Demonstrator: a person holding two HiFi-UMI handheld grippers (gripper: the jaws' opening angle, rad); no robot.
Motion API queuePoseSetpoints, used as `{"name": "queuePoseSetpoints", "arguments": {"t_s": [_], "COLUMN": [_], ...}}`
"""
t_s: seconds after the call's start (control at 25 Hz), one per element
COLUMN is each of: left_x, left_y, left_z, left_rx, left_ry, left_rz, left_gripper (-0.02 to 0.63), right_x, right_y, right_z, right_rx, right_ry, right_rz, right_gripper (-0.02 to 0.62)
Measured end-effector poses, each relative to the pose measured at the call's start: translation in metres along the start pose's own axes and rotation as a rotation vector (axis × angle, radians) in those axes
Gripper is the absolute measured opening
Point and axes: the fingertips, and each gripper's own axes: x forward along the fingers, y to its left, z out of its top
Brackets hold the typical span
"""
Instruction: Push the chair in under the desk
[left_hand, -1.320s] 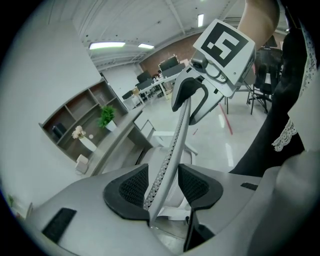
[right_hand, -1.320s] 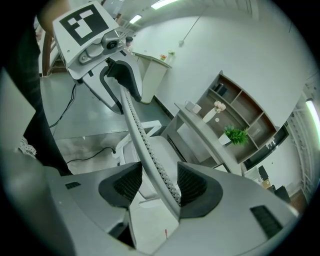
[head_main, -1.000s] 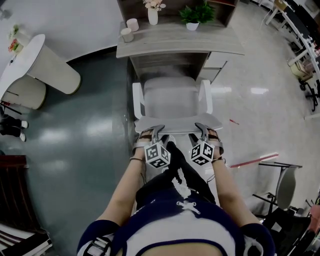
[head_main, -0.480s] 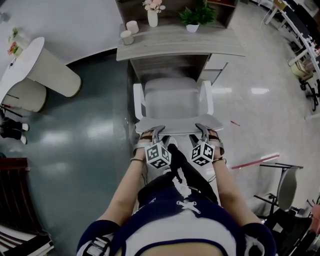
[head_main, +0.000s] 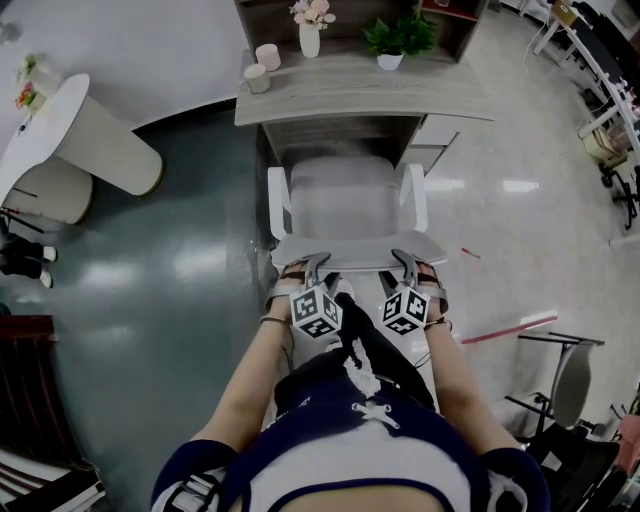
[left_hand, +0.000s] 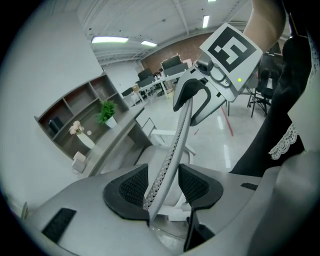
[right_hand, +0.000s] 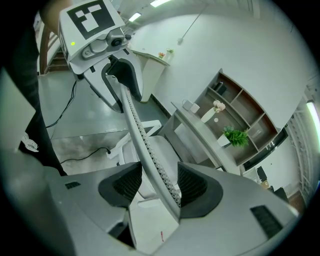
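Chair (head_main: 350, 200) mid-frame, seat front at the worktop (head_main: 440, 95) edge above. Your left claw (head_main: 312, 268) and right claw (head_main: 403, 262) each straddle the backrest rim (head_main: 355, 248), jaws narrowly apart, not clamped.

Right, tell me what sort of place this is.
Most likely an office: a grey desk with an open shelf unit behind it, a white office chair before it, and rows of more desks and chairs beyond.
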Motion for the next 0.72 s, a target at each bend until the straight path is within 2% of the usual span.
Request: {"name": "queuePoseSetpoints", "arguments": {"t_s": [0.36,0.72], "left_x": [0.008,0.017], "left_y": [0.017,0.037], "left_z": [0.002,0.004], "left_rx": [-0.018,0.000], "left_ry": [-0.028,-0.041], "left_rz": [-0.037,-0.027], "left_gripper": [0.190,0.190], "right_x": [0.014,0.027], "right_y": [-0.013,-0.029], "right_z": [0.004,0.010], "right_rx": [0.021,0.018], "right_ry": [0.023,0.024], "right_rz": [0.007,0.010], "right_gripper": [0.196,0.196]}}
